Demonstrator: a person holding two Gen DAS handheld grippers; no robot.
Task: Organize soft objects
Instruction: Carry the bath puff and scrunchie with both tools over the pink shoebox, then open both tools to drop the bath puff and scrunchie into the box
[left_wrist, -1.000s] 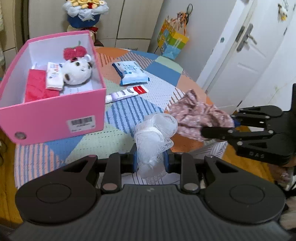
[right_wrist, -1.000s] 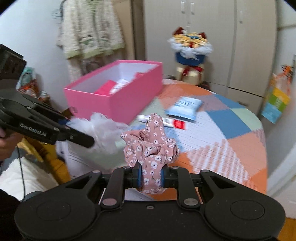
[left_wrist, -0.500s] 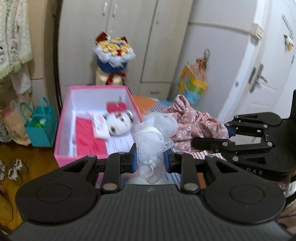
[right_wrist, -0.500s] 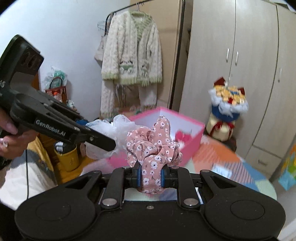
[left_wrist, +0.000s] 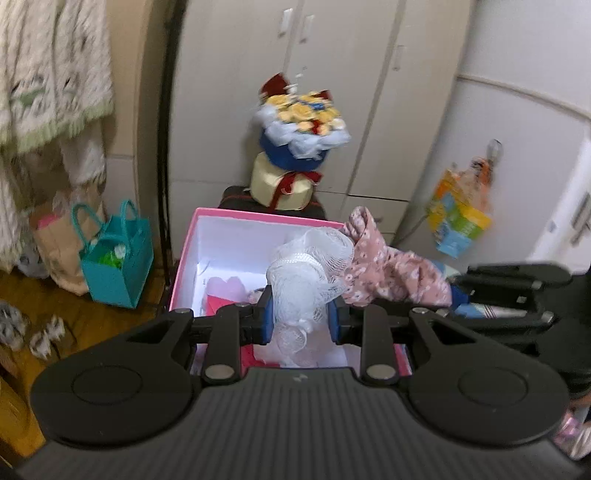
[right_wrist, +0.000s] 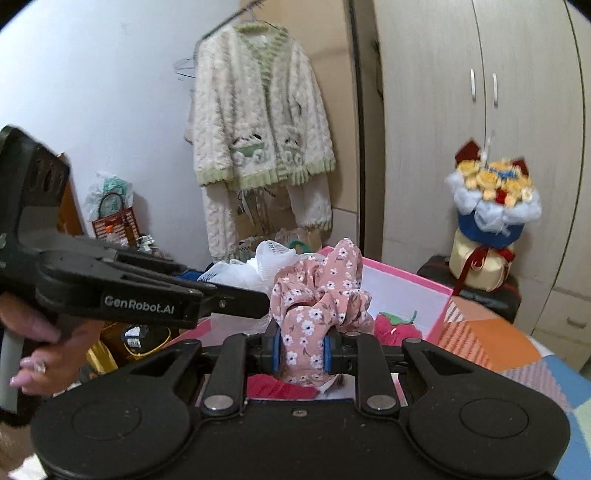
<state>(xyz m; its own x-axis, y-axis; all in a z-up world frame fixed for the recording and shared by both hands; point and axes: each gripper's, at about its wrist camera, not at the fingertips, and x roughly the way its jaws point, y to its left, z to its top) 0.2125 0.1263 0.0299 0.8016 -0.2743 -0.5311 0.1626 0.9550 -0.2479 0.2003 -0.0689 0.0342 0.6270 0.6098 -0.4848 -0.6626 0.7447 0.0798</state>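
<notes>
My left gripper (left_wrist: 301, 321) is shut on a white mesh bath puff (left_wrist: 306, 266) and hangs over the open pink box (left_wrist: 258, 218). Just to its right, my right gripper (right_wrist: 301, 350) has a pink floral scrunchie (right_wrist: 317, 291) between its blue pads, which still press on it as the jaws are opening. It too is above the pink box (right_wrist: 406, 269). In the right wrist view the left gripper (right_wrist: 258, 306) and the puff (right_wrist: 255, 266) show at the left. Red cloth and a red strawberry plush (right_wrist: 395, 325) lie in the box.
A flower bouquet (left_wrist: 299, 147) stands on a dark case behind the box, before the wardrobe. A teal bag (left_wrist: 118, 266) sits on the floor at the left. A cream cardigan (right_wrist: 258, 129) hangs behind. The patchwork tablecloth (right_wrist: 480, 339) spreads right. A person's hand (right_wrist: 33, 339) holds the left gripper.
Both grippers rose and swung from over the table to above the pink box, each still carrying its item. The tissue pack and tube on the table dropped out of view.
</notes>
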